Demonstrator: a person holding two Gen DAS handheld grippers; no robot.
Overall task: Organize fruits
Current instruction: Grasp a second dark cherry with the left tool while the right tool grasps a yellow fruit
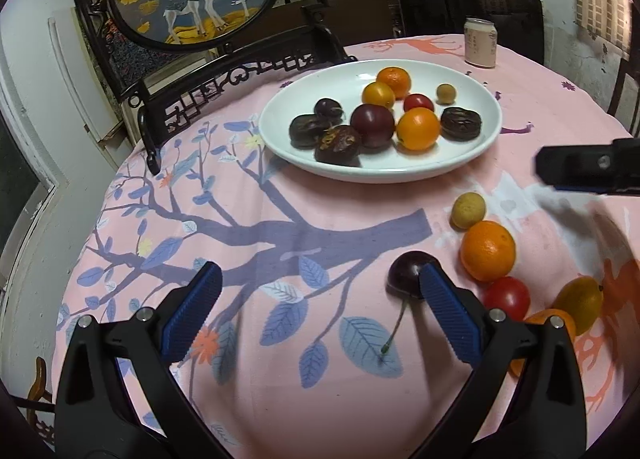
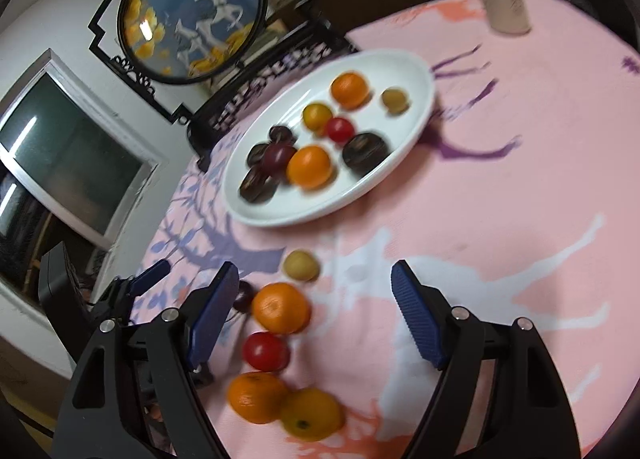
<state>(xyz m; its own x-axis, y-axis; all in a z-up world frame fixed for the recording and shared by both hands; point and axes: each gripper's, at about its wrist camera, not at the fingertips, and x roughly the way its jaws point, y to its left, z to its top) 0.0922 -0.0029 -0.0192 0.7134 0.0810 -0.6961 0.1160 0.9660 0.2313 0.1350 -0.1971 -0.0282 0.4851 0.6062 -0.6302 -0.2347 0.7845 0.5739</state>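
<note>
Both grippers, left gripper (image 1: 320, 287) and right gripper (image 2: 314, 283), hover with fingers spread, holding nothing. Left should centre on the cherry (image 1: 406, 273), closing gently before lifting to the plate (image 1: 280, 147).

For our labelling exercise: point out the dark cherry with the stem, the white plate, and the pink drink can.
Dark round cherry with green stem (image 1: 404, 273), left wrist view, on its skin.
White oval ceramic plate (image 1: 384, 173), left wrist view, near rim.
Pink drink can (image 1: 480, 45), left wrist view, its side.
</note>
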